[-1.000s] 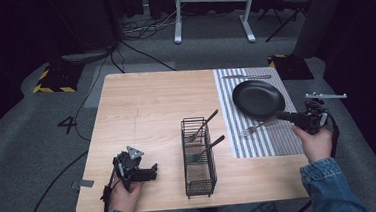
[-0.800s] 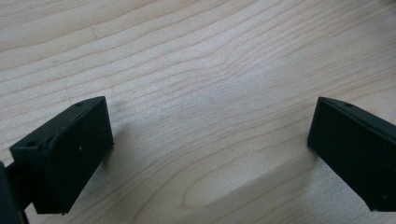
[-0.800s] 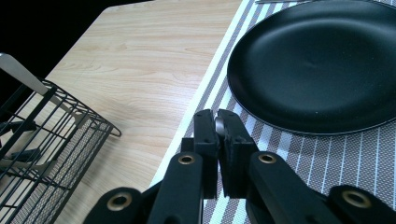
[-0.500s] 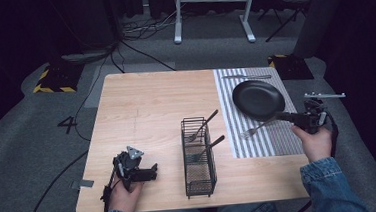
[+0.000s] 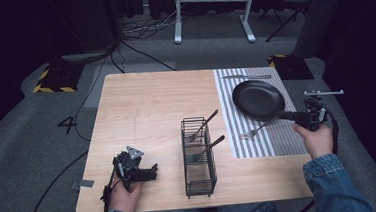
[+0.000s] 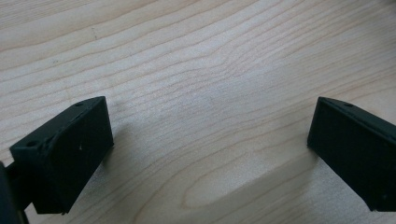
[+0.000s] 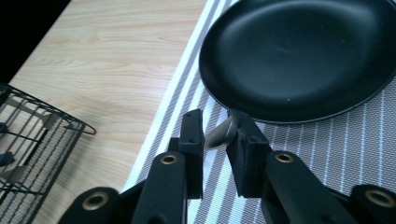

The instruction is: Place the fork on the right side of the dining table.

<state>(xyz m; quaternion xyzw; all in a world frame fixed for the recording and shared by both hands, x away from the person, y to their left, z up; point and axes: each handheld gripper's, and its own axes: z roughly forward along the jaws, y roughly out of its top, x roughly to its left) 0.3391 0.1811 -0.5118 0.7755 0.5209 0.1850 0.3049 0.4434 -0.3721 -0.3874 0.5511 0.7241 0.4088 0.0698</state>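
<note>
High view, left to right. The left gripper (image 5: 153, 171), at 7 o'clock on the wooden table (image 5: 151, 103), lies low over bare wood; in the left gripper view its jaws stand wide apart with nothing between them. The black wire caddy (image 5: 198, 158), at 6 o'clock, holds two dark-handled utensils. On the striped placemat (image 5: 263, 141), toward 3 o'clock, the silver spoon (image 5: 256, 130) lies at 7 o'clock of the black plate (image 5: 258, 99). The right gripper (image 5: 283, 115), at the table's 3 o'clock edge, has just been opening: its jaws stand narrowly parted, the spoon's handle tip (image 7: 220, 134) between them, touching one pad.
</note>
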